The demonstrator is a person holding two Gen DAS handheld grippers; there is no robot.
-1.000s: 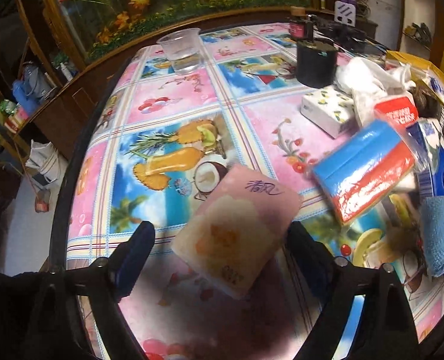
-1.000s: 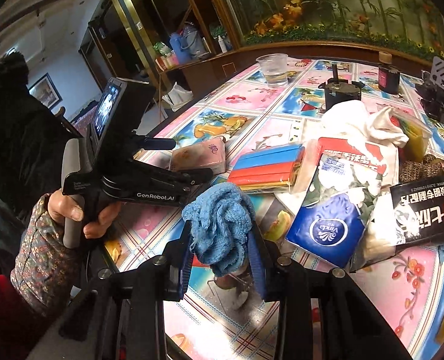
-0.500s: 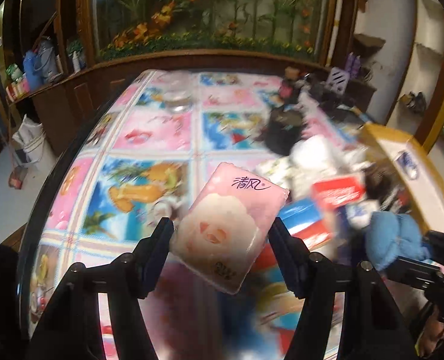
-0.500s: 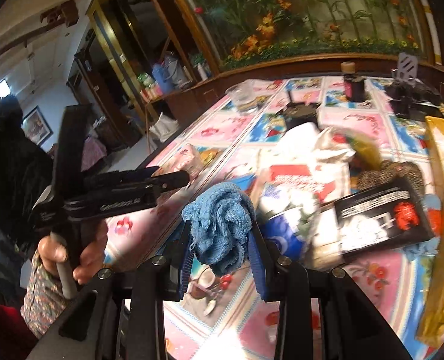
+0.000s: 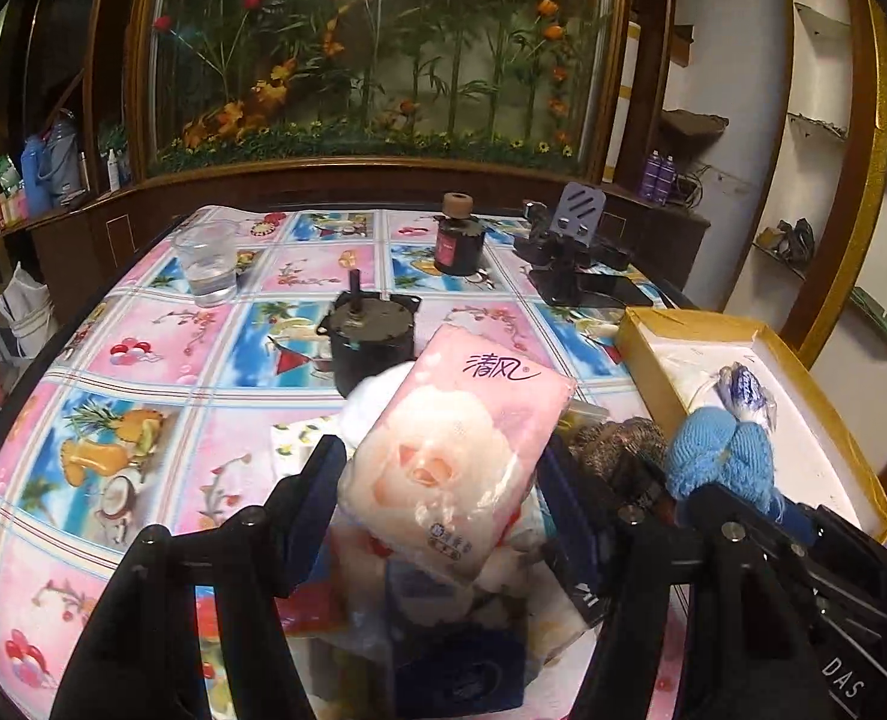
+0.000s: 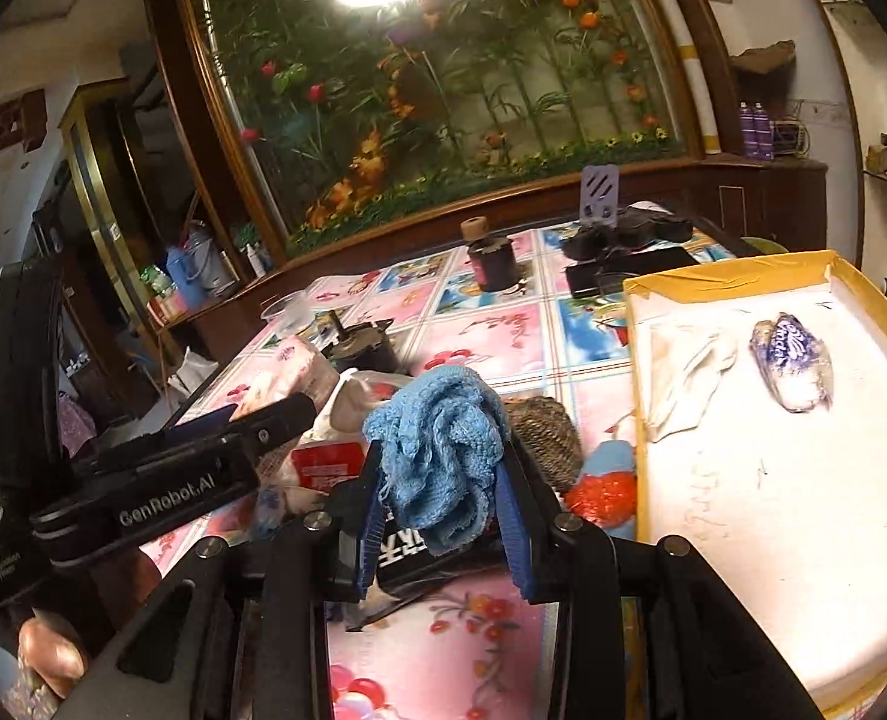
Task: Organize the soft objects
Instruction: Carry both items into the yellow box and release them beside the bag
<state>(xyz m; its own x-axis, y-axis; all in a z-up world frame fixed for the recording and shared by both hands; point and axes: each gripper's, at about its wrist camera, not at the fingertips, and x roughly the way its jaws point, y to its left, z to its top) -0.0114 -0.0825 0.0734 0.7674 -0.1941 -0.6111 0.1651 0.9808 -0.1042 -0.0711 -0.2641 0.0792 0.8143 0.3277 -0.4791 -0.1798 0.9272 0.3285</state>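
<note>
Left wrist view: left tool (image 5: pixel 443 468) squeezes pink tissue pack (image 5: pixel 455 456) at sides; soft, light, slippery wrap. Right tool (image 6: pixel 443 480) pinches floppy blue cloth (image 6: pixel 437 444).

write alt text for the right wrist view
The right gripper grips a crumpled blue cloth above a cluttered floral table, beside a gold-rimmed box holding a tissue pack.
</note>
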